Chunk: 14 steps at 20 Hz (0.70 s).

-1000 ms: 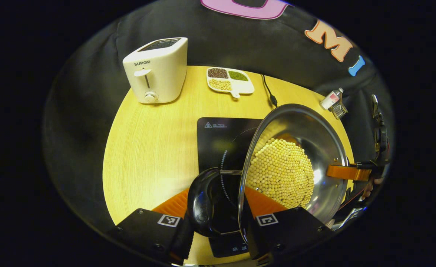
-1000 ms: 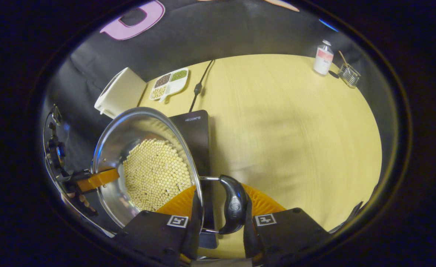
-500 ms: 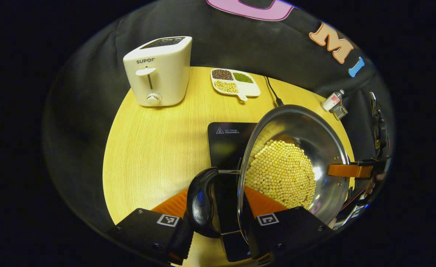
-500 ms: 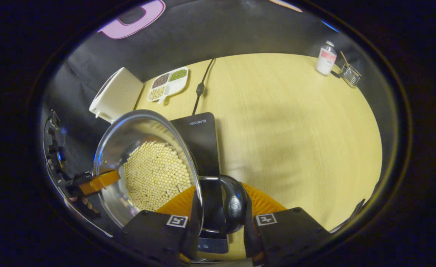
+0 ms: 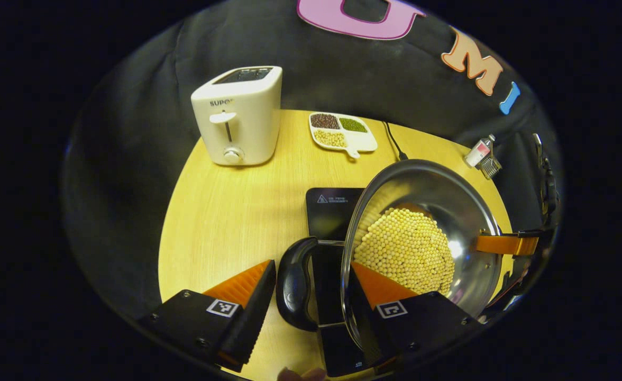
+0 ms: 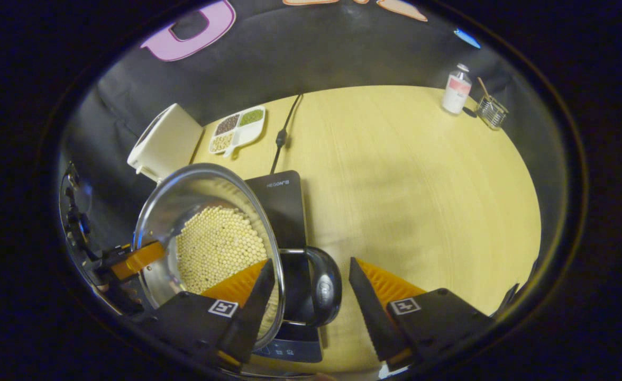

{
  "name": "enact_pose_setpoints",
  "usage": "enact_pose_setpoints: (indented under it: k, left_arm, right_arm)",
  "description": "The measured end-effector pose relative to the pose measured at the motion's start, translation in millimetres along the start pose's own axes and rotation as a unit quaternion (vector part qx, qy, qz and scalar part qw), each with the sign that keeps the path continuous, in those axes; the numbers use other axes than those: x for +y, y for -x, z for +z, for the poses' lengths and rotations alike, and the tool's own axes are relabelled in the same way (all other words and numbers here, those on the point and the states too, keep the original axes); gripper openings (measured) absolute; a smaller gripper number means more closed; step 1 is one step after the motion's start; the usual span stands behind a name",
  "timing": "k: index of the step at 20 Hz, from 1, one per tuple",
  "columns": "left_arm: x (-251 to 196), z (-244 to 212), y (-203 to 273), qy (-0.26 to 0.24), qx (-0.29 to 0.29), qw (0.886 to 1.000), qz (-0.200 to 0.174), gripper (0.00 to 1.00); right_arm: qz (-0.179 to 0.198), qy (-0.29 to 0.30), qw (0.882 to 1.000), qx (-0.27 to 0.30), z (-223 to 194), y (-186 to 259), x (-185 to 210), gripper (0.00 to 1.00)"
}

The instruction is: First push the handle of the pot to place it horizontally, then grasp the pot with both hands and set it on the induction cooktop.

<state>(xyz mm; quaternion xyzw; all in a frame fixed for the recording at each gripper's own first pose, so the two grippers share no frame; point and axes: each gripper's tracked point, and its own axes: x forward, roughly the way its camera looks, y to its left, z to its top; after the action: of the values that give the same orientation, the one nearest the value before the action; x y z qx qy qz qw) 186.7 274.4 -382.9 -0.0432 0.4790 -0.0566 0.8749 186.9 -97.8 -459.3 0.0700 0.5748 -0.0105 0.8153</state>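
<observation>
A steel pot holding yellow beans rests on the black induction cooktop on the round wooden table. In the left gripper view, my left gripper stands open, its fingers on either side of the pot's black side handle without pressing it. In the right gripper view, the pot sits on the cooktop. My right gripper is open around the other black handle. Each view shows the other gripper at the pot's far rim: the right gripper and the left gripper.
A white toaster and a divided dish of beans stand at the back of the table. The cooktop's cord runs toward the wall. A small bottle and a glass holder sit at the far right edge.
Both grippers have opened and let go of the pot's handles. The pot has come down onto the cooktop, and both views have drawn back a little.
</observation>
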Motion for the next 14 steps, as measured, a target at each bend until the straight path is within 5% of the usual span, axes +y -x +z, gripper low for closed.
enact_pose_setpoints:
  k: [3, 14]
  left_arm:
    - [1.3, 10.0, 15.5, -0.020, -0.030, 0.999, 0.021, 0.81]
    - [-53.9, -3.5, 106.4, 0.022, -0.119, 0.989, 0.085, 0.81]
  right_arm:
    - [0.013, 0.004, 1.000, -0.018, 3.3, 17.6, -0.8, 0.94]
    - [0.089, 0.033, 0.993, -0.077, -13.9, 81.7, -61.0, 0.94]
